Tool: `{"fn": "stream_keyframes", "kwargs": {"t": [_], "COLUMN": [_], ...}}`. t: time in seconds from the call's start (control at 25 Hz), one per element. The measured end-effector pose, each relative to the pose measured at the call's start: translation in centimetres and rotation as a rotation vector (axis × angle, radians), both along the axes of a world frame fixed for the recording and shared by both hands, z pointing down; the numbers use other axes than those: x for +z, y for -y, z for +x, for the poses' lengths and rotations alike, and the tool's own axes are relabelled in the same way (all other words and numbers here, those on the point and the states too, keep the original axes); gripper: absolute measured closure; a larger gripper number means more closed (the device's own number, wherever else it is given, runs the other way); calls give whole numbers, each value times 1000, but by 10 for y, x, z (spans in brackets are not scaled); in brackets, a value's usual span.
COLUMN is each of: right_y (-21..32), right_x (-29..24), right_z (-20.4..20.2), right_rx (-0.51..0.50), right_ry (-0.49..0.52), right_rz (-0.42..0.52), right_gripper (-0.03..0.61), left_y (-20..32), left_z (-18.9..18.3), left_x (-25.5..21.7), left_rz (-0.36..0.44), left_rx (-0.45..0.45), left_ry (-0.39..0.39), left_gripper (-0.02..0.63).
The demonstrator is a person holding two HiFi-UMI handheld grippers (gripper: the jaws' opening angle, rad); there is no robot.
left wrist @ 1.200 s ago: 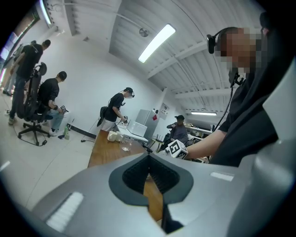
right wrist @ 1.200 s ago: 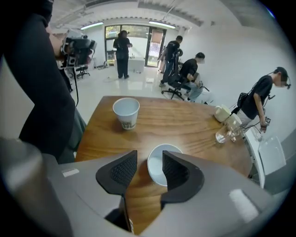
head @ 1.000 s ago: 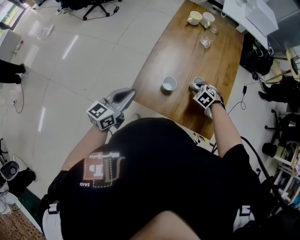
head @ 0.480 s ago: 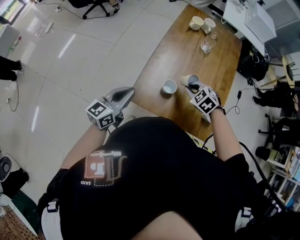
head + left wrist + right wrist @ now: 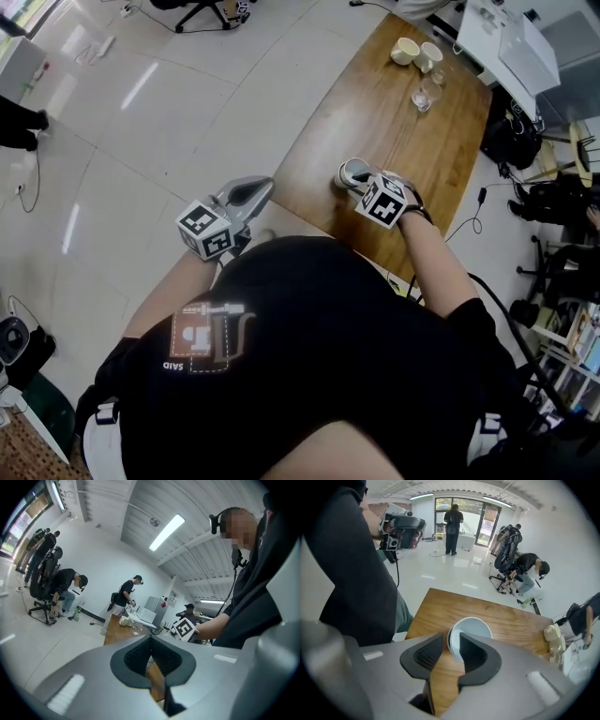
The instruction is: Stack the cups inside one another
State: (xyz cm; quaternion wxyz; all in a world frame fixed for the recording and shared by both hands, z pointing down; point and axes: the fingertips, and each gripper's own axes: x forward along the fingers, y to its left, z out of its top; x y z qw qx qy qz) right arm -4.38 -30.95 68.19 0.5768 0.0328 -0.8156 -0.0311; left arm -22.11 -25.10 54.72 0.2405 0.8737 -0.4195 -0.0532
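Note:
On the wooden table [image 5: 375,112] a white cup [image 5: 352,171] stands near the front edge. In the right gripper view that cup [image 5: 474,629] shows a second rim just inside its left wall, as of one cup nested in another. My right gripper [image 5: 361,181] points steeply down over it. Its jaws have just been opening; they straddle the cup's near wall with a gap on each side, right gripper [image 5: 451,644] open. My left gripper [image 5: 262,186] hangs over the floor left of the table, shut and empty, jaws together in its own view [image 5: 151,654].
Two cream cups [image 5: 405,49] [image 5: 431,54] and a clear glass [image 5: 424,97] sit at the table's far end. Desks, cables and chairs crowd the right side [image 5: 525,122]. Several people stand or sit in the room [image 5: 453,524].
My right gripper carried a tan cup leftward from the table's right part to the white cup. Only one cup spot shows there now. The left gripper has stayed put.

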Motion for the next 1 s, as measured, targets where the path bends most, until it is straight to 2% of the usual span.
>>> {"fn": "stream_keyframes", "kwargs": {"t": [0.08,0.16,0.28,0.44,0.6,0.68,0.76,0.88,1.0], "right_y": [-1,1,14,21,-3,-25,-49,-78,-96], "right_x": [-3,-30,-92,-156,-174,-166,-150,-121,-94], "right_z": [-7,-12,3,79,179,222,247,271,280], "right_rx": [20,76,295,648,940,1035,1075,1126,1131], "right_ry": [27,108,341,680,918,983,1002,1026,997], "right_rz": [-2,24,66,126,191,189,171,142,99], "right_gripper": [394,383,389,445,481,500,514,565,565], "left_y": [-3,-3,5,24,33,31,29,23,11], "left_z": [-7,-14,-20,-6,36,61,84,115,144], "left_x": [2,1,-4,-5,-13,-17,-20,-20,-14], "left_rz": [-13,-24,-19,27,61,82,84,62,46], "left_rx": [5,18,72,188,264,278,271,255,278], "left_ry": [-6,-7,0,21,39,46,52,38,49], "left_gripper": [614,614,612,614,614,614,614,612,614]}}
